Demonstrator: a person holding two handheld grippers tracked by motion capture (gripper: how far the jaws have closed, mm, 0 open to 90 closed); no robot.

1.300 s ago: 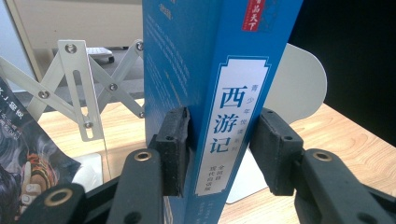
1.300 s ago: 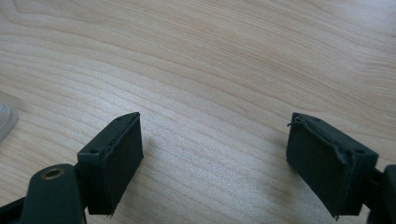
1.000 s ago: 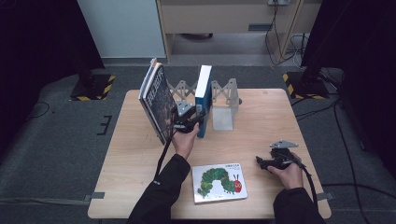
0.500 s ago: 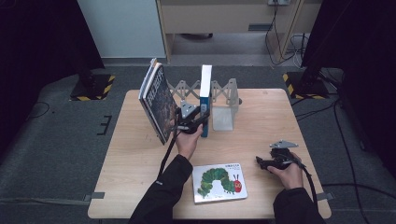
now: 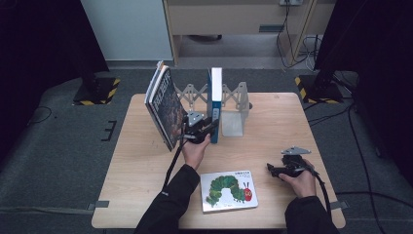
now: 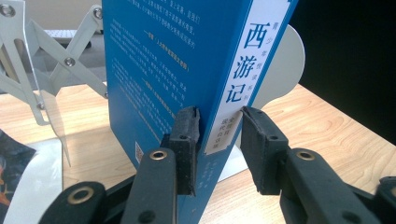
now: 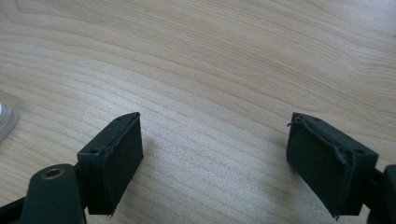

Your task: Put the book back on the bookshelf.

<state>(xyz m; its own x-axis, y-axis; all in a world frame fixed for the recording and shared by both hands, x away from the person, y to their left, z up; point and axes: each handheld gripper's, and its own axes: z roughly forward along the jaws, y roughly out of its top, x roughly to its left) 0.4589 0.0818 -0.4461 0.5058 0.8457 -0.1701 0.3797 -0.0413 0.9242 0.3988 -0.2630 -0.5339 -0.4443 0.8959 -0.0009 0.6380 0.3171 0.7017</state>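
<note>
At the left of the table (image 5: 146, 195), a dark-covered book (image 5: 164, 106) stands tilted, its top leaning away to the left, against the left end of a grey scissor-arm book rack (image 5: 234, 100). Just to its right the left gripper (image 5: 200, 127) meets a blue book (image 5: 214, 102) that stands upright in the rack. In the left gripper view the jaws straddle the lower part of the blue book's (image 6: 177, 70) spine, the left pad lying against the cover while the right pad sits at the white spine label; whether that pad presses or stands a hair off is hard to tell, so the grip reads as closed on the book or very nearly so. The book looks like a thick paperback: fairly stiff when pinched across the spine, moderately heavy, with a glossy cover that may slip. Held this low, it will likely want to tip at the top, so a firm squeeze close to the spine seems the safest hold. Further right, a flat picture book with a green caterpillar (image 5: 229, 190) lies near the table's front edge; thin and probably floppy, it would need lifting by an edge. At the far right the right gripper (image 5: 275, 170) rests low over bare wood, its jaws spread wide and holding nothing.
</note>
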